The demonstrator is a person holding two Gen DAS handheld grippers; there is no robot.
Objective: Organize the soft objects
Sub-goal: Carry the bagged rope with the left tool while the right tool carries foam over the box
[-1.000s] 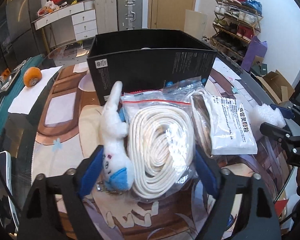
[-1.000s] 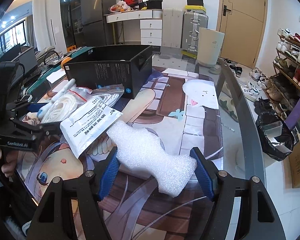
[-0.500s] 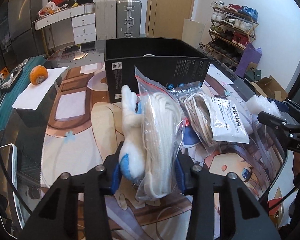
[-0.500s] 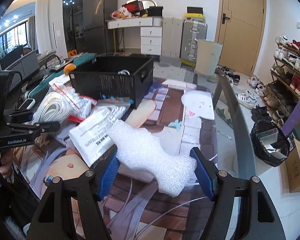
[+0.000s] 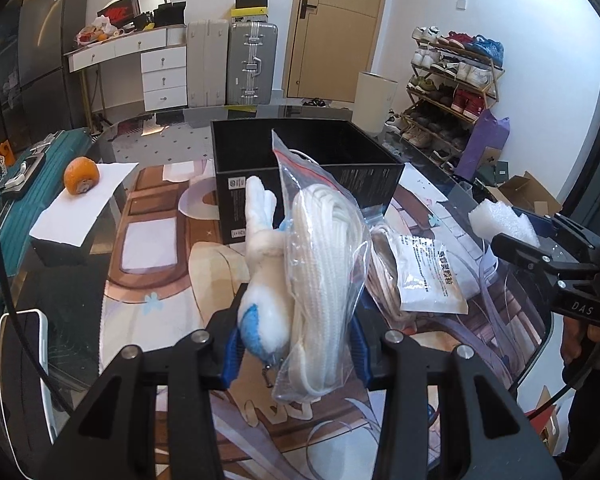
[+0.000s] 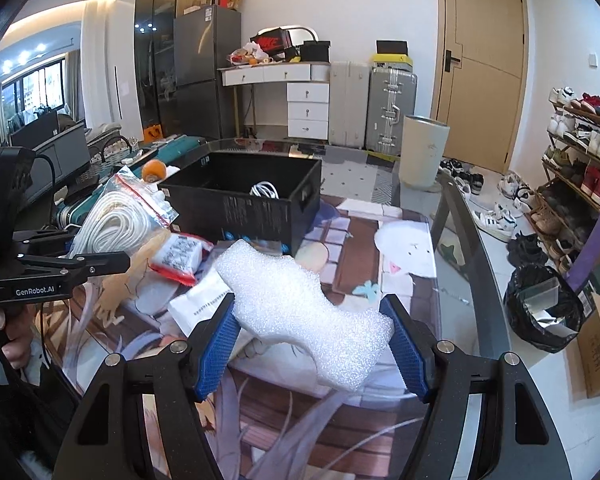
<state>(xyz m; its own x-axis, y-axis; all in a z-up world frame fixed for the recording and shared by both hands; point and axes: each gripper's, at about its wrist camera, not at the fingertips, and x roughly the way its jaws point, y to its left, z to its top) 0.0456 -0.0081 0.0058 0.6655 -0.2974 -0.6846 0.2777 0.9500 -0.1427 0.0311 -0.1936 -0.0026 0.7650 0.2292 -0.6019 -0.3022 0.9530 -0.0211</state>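
Observation:
My left gripper (image 5: pixel 296 350) is shut on two things at once: a white plush toy (image 5: pixel 262 280) with blue patches and a clear zip bag of white rope (image 5: pixel 324 264), both lifted off the table. My right gripper (image 6: pixel 312 344) is shut on a white foam piece (image 6: pixel 300 304), held above the mat. The black open box (image 5: pixel 300 160) stands behind them on the table; a white cord coil (image 6: pixel 265 190) lies inside it. In the right wrist view the left gripper (image 6: pixel 80 256) shows at the left with the rope bag (image 6: pixel 116 220).
A white printed packet (image 5: pixel 428 280) and a bag of cord (image 5: pixel 382 264) lie right of the box front. A red-edged packet (image 6: pixel 178 258) lies nearby. An orange (image 5: pixel 81 175) sits on white paper at the left. A phone (image 5: pixel 24 368) lies at the table's left edge.
My left gripper closed on the plush toy and rope bag together and lifted them upright off the mat. My right gripper rose with the foam piece still in it.

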